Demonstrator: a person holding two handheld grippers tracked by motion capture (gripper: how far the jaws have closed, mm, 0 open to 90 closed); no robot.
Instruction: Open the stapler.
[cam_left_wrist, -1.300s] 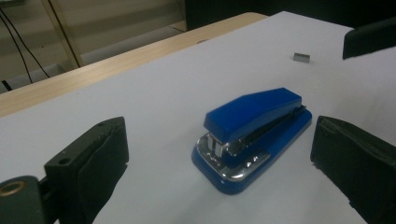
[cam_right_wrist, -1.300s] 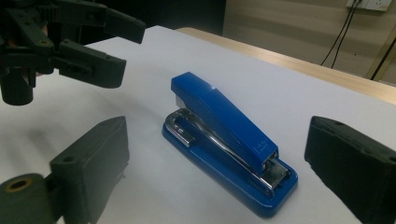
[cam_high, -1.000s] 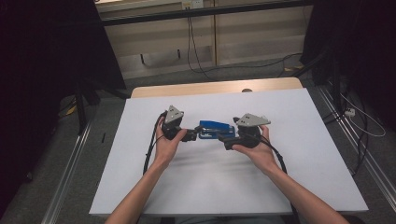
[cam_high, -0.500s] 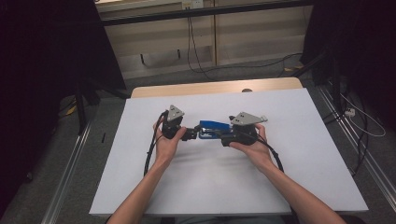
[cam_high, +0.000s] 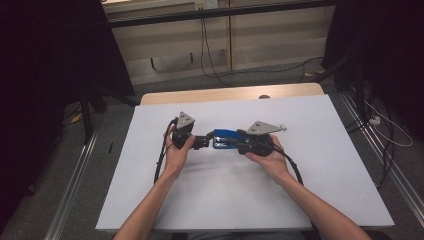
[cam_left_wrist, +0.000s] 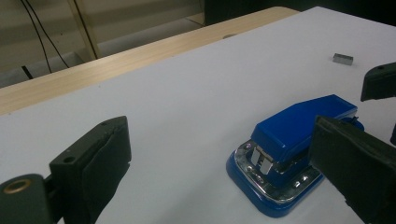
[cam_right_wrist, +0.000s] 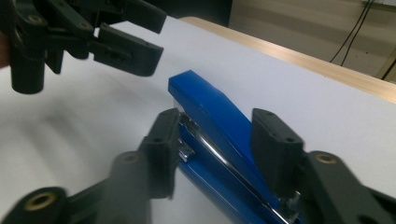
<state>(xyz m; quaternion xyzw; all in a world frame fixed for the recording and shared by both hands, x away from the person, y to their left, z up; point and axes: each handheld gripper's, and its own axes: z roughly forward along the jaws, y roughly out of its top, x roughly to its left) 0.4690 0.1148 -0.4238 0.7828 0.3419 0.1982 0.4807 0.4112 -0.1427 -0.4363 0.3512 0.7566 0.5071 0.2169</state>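
A blue stapler (cam_high: 223, 137) with a chrome base lies flat on the white table (cam_high: 310, 190) between the two hands. My right gripper (cam_right_wrist: 217, 135) straddles its rear end, with both pads against its sides; in the high view the right gripper (cam_high: 243, 143) sits just right of the stapler. My left gripper (cam_left_wrist: 219, 135) is wide open, its jaws spread to either side of the stapler's (cam_left_wrist: 289, 140) front end and not touching it. From the right gripper view the left gripper (cam_right_wrist: 161, 37) hangs open just beyond the stapler's (cam_right_wrist: 210, 112) nose.
A small metal block of staples (cam_left_wrist: 342, 58) lies on the table behind the right gripper, and in the high view the staple block (cam_high: 283, 127) is near that gripper's grey plate. A wooden strip (cam_high: 225, 94) edges the far side of the table. Cables trail from both grippers.
The right gripper has edged a little to the left along the stapler. The left gripper has stayed almost still.
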